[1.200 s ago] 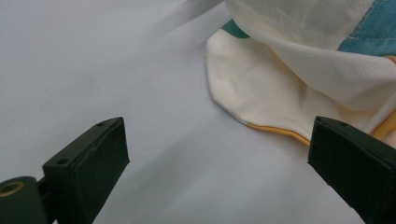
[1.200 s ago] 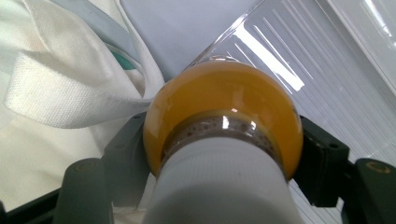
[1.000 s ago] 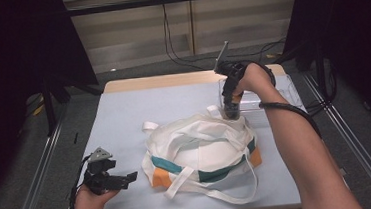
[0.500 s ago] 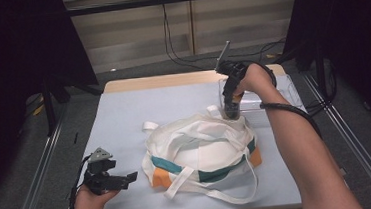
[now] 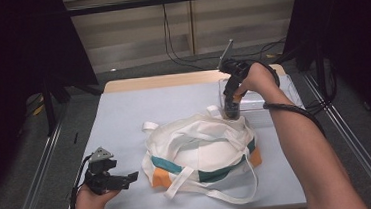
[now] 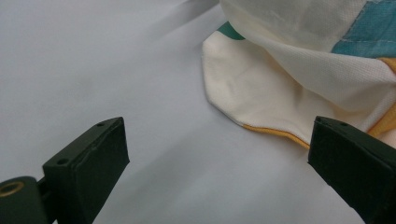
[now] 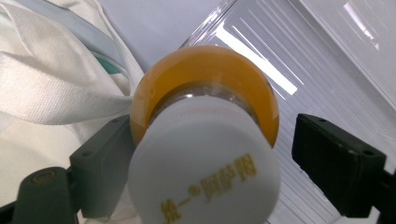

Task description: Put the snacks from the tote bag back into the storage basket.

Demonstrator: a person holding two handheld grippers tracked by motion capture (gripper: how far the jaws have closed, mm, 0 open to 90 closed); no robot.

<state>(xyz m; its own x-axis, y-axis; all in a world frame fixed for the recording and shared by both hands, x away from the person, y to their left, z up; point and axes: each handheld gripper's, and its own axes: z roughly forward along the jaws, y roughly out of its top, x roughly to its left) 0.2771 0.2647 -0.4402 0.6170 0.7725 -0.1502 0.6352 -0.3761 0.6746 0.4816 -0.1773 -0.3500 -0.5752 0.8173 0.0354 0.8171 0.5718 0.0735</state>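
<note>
Still unmoved: right tongs clasp the bottle; left tongs gape.

Around my left gripper the table lies bare, open to the far edge, with only the bag just to its right. My right gripper is hemmed in: bag below, clear box beside it (a bottle sits between the jaws). Loose straps trail along the near edge.
</note>
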